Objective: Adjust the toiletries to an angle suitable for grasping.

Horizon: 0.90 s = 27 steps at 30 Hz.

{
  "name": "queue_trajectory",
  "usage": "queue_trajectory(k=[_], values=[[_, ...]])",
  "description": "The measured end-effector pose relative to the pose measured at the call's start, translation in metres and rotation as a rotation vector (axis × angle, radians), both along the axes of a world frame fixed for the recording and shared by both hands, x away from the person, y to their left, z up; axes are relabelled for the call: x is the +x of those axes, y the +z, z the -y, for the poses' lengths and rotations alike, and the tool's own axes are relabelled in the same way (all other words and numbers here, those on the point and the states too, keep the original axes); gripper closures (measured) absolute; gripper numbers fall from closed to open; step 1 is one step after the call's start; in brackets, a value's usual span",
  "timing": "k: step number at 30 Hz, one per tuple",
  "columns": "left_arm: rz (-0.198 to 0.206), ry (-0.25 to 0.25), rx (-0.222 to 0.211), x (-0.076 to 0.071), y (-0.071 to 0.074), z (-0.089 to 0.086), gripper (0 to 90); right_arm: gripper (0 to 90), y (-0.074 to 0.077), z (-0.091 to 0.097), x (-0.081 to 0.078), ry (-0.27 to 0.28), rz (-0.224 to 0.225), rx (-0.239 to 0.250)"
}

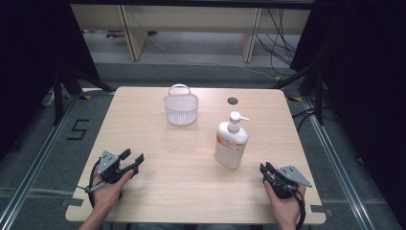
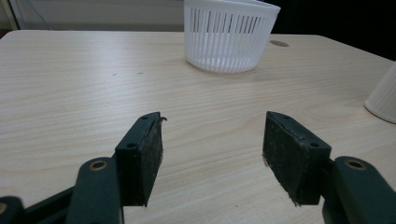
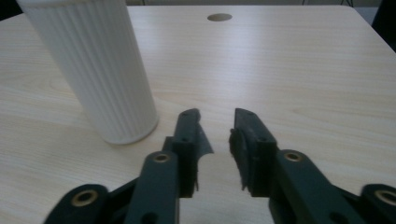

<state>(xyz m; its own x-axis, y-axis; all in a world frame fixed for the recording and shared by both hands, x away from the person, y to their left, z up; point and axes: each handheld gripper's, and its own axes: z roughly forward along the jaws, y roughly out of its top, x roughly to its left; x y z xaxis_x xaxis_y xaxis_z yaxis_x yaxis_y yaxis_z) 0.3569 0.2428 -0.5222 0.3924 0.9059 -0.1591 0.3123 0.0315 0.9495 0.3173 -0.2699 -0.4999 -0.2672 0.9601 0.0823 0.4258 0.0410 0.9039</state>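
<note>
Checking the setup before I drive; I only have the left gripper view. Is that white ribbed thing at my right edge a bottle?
Observer: Yes, a white pump bottle, standing upright.
Operator: Where's the right gripper?
Observer: The right gripper sits near the table's front edge, beside the bottle, apart from it.
Operator: Holding anything?
Observer: No, its jaws are slightly open, nothing between them.
Operator: Does the basket have a handle?
Observer: Yes, the white basket has a loop handle at its far side.

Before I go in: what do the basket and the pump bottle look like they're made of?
Basket: looks like thin, translucent white plastic, with moulded slotted walls and a loop handle. Pump bottle: likely opaque white plastic with a slight sheen, fine vertical ribs on its body and a printed orange label. Both stand on a wood-grain table, probably laminate.
</note>
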Motion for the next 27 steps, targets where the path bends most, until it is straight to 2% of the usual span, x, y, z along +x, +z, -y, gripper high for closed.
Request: queue_trajectory(k=[1, 2, 3, 4, 5, 6, 7, 8, 9, 10, 12, 13, 15, 16, 17, 18, 19, 20, 21, 23, 24, 25, 26, 27], values=[[-0.002, -0.004, -0.005, -0.001, -0.001, 0.001, 37.1, 81.1, 0.001, -0.001, 0.0, 0.015, 0.003, 0.018], [-0.001, -0.009, -0.009, -0.001, -0.001, 0.003, 37.2, 85.6, 0.005, -0.004, -0.002, 0.006, -0.003, 0.017], [-0.006, -0.006, -0.001, -0.002, -0.001, 0.003, 37.3, 89.3, 0.008, -0.005, -0.002, 0.026, 0.007, 0.025], [-0.006, -0.006, -0.001, -0.002, -0.001, 0.003, 37.3, 89.3, 0.008, -0.005, -0.002, 0.026, 0.007, 0.025], [0.008, -0.02, -0.006, -0.002, -0.001, 0.004, 37.3, 90.0, 0.013, -0.011, -0.003, 0.04, 0.035, 0.027], [0.008, -0.02, -0.006, -0.002, -0.001, 0.004, 37.4, 90.0, 0.013, -0.011, -0.003, 0.04, 0.035, 0.027], [0.009, -0.016, -0.01, -0.003, -0.001, 0.005, 37.5, 90.0, 0.017, -0.015, -0.004, 0.045, 0.047, 0.005], [-0.001, -0.009, -0.005, -0.004, -0.001, 0.005, 37.6, 90.0, 0.019, -0.019, -0.004, 0.064, 0.046, 0.028], [0.001, -0.006, -0.003, -0.005, -0.001, 0.005, 37.7, 90.0, 0.02, -0.021, -0.004, 0.082, 0.039, 0.018], [0.001, -0.006, -0.003, -0.005, -0.001, 0.005, 37.7, 90.0, 0.022, -0.025, -0.004, 0.097, 0.044, 0.034], [0.001, -0.007, -0.002, -0.004, -0.001, 0.006, 37.8, 90.0, 0.023, -0.03, -0.004, 0.097, 0.052, 0.031], [0.006, -0.012, -0.005, -0.004, -0.001, 0.006, 37.8, 90.0, 0.024, -0.032, -0.003, 0.107, 0.067, 0.015], [0.012, -0.012, -0.008, -0.004, -0.001, 0.006, 38.0, 90.0, 0.03, -0.039, -0.002, 0.122, 0.066, 0.003], [0.003, -0.007, -0.001, -0.005, -0.001, 0.006, 38.0, 90.0, 0.031, -0.044, -0.003, 0.121, 0.051, 0.034], [0.002, -0.008, -0.001, -0.005, -0.001, 0.006, 38.1, 90.0, 0.035, -0.05, 0.002, 0.141, 0.075, 0.027], [0.008, -0.01, -0.004, -0.004, -0.001, 0.006, 38.2, 90.0, 0.037, -0.052, 0.003, 0.144, 0.078, 0.018], [0.005, -0.008, 0.002, -0.005, -0.001, 0.006, 38.2, 90.0, 0.038, -0.056, 0.004, 0.15, 0.08, 0.035], [0.005, -0.008, 0.002, -0.005, -0.001, 0.006, 38.3, 90.0, 0.04, -0.058, 0.006, 0.159, 0.099, 0.016], [0.007, -0.01, 0.003, -0.005, -0.001, 0.006, 38.4, 90.0, 0.043, -0.059, 0.007, 0.171, 0.095, 0.0], [0.009, -0.012, 0.005, -0.005, -0.001, 0.006, 38.5, 90.0, 0.044, -0.066, 0.008, 0.176, 0.098, 0.016], [0.009, -0.013, 0.006, -0.005, -0.001, 0.006, 38.5, 90.0, 0.045, -0.066, 0.009, 0.179, 0.11, 0.002], [0.008, -0.013, 0.005, -0.005, -0.001, 0.006, 38.6, 90.0, 0.046, -0.069, 0.009, 0.16, 0.093, 0.016], [0.009, -0.013, 0.006, -0.005, -0.001, 0.006, 38.5, 90.0, 0.046, -0.067, 0.012, 0.172, 0.118, 0.002], [0.009, -0.013, 0.007, -0.005, -0.001, 0.006, 38.5, 90.0, 0.047, -0.068, 0.013, 0.166, 0.106, 0.029]])
